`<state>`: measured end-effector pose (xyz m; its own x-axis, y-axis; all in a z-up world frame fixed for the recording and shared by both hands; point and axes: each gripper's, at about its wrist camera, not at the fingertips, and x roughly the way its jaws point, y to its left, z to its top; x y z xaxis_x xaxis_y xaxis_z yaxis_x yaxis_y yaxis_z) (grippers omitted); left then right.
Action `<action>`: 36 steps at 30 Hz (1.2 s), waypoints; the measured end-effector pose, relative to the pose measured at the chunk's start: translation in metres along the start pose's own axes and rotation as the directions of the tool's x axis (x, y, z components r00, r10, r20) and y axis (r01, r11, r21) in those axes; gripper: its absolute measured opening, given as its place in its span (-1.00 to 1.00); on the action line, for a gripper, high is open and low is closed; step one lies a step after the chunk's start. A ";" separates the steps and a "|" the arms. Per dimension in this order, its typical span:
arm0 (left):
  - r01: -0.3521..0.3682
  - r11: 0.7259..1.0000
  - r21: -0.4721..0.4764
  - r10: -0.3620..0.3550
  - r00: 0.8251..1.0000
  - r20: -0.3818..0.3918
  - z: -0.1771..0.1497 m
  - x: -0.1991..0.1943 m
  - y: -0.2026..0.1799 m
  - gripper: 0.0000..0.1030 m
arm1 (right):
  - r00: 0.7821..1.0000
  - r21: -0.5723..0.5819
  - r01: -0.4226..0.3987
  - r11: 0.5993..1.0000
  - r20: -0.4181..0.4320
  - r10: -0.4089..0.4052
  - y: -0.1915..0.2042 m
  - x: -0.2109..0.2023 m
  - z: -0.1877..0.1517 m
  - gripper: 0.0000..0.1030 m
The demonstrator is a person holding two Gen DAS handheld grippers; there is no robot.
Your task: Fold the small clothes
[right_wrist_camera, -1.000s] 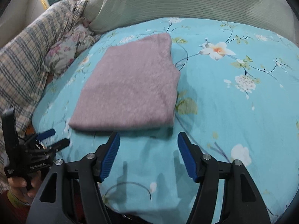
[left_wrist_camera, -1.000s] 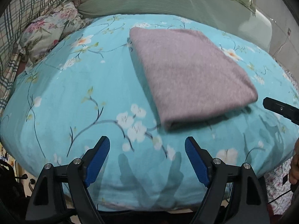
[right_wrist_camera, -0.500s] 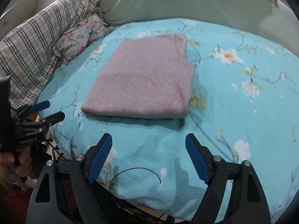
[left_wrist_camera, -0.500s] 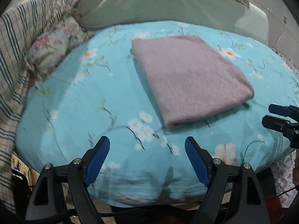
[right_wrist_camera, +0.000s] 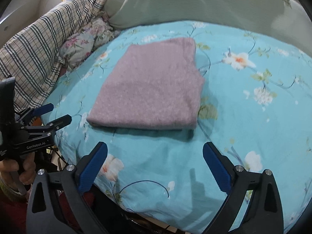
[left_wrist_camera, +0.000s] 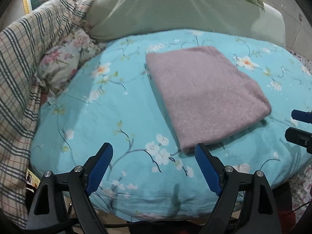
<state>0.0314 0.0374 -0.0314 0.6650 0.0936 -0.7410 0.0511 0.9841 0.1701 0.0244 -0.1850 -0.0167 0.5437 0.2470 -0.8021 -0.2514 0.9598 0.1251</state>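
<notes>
Mauve and fuzzy, the folded cloth (left_wrist_camera: 204,97) serves as the landmark: it lies flat as a neat rectangle on the turquoise floral bedcover (left_wrist_camera: 109,120), roughly in its middle. Far to the left of the cloth a plaid blanket (left_wrist_camera: 21,62) is heaped, with a flowered cushion (left_wrist_camera: 62,66) between the two. Behind the cloth sits a long pale green pillow (left_wrist_camera: 175,7). Just short of the cloth's near left corner, the left gripper (left_wrist_camera: 154,167) hangs over the bedcover with its jaws spread wide and nothing between them. Off the cloth's near right side, the right gripper (right_wrist_camera: 155,167) is likewise wide open and empty, clear of the fabric. Judging by the tidy edges, the folding of this piece looks finished and both claws are off it; the next move would probably call for fetching another garment, though none is in view, or squaring the cloth's slightly stepped right edge.
</notes>
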 end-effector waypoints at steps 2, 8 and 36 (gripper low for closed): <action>0.003 1.000 0.003 -0.003 1.000 -0.025 -0.005 0.009 -0.004 0.68 | 1.000 0.003 -0.001 1.000 -0.018 0.001 0.000 0.006 -0.003 0.91; 0.012 1.000 0.003 -0.012 0.998 -0.066 -0.008 0.025 -0.008 0.68 | 1.000 0.002 0.004 1.000 -0.029 -0.004 -0.003 0.012 0.000 0.91; 0.045 0.998 -0.032 -0.046 0.998 -0.051 0.021 0.033 -0.014 0.68 | 1.000 -0.032 0.004 0.999 -0.021 -0.004 0.004 0.032 0.042 0.91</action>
<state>0.0687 0.0237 -0.0444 0.6228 0.0555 -0.7804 0.0566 0.9917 0.1156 0.0748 -0.1682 -0.0169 0.5276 0.2399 -0.8149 -0.2748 0.9559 0.1035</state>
